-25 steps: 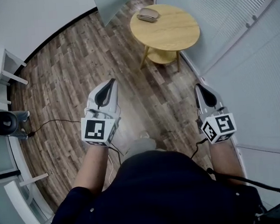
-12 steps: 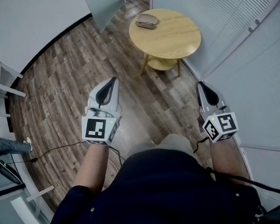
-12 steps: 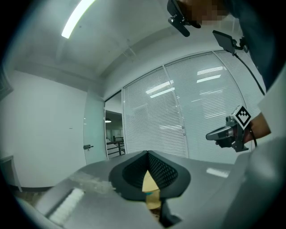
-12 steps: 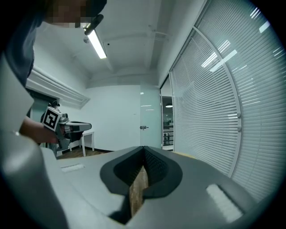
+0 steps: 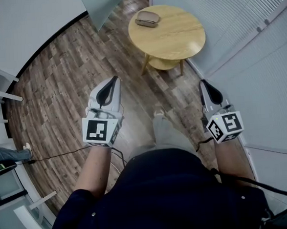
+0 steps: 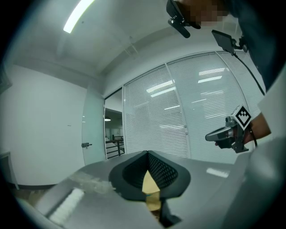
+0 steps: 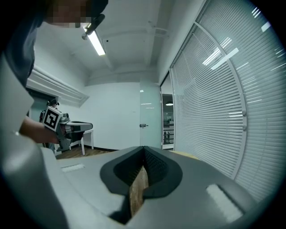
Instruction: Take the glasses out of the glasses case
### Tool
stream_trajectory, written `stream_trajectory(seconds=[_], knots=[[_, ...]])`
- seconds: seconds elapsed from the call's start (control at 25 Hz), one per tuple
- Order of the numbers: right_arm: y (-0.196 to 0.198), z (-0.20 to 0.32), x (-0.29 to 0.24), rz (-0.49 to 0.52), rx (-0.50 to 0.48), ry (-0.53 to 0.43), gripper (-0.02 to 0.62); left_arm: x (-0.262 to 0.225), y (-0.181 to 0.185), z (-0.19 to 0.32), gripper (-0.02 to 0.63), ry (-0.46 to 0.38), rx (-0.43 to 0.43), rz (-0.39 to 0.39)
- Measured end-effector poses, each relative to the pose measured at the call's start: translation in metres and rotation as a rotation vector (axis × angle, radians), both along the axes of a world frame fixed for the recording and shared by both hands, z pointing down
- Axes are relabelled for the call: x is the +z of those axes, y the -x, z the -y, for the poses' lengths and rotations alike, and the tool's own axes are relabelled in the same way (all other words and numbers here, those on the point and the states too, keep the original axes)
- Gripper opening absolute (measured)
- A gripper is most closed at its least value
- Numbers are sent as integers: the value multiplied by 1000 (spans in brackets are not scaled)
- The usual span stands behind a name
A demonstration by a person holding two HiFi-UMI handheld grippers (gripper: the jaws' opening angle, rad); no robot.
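You have stepped closer to the round table [image 5: 177,33]. The closed glasses case [image 5: 147,18] lies at the table's far edge. Your left gripper [image 5: 110,88] and right gripper [image 5: 206,89] are both short of the table, jaws pressed together and empty. The reach likely comes next.

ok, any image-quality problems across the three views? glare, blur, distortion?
Head view: sharp and evenly lit, with a mild sheen on the round table; the glasses case reads clearly. Left gripper view: strong fisheye, dark corners, ceiling light blown out. Right gripper view: the blinds bow heavily and the edges are vignetted.
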State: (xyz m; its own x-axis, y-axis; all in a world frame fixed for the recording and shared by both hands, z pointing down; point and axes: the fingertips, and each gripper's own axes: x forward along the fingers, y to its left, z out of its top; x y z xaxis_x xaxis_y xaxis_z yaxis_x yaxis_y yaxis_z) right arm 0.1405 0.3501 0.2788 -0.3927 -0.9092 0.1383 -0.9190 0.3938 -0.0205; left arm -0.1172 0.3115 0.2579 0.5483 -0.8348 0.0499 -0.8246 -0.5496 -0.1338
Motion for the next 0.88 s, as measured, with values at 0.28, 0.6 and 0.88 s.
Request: stream_trajectory(seconds=[0.28,0.6,0.88], knots=[[-5,62,5,16,-21,-1,9,2,2,46,6,6,-42,13],[-10,154,3,10,-72,14,9,-5,-7,126,6,11,-72,7],[-11,235,-6,17,-142,14,9,-20,-16,195,6,9,-120,26]])
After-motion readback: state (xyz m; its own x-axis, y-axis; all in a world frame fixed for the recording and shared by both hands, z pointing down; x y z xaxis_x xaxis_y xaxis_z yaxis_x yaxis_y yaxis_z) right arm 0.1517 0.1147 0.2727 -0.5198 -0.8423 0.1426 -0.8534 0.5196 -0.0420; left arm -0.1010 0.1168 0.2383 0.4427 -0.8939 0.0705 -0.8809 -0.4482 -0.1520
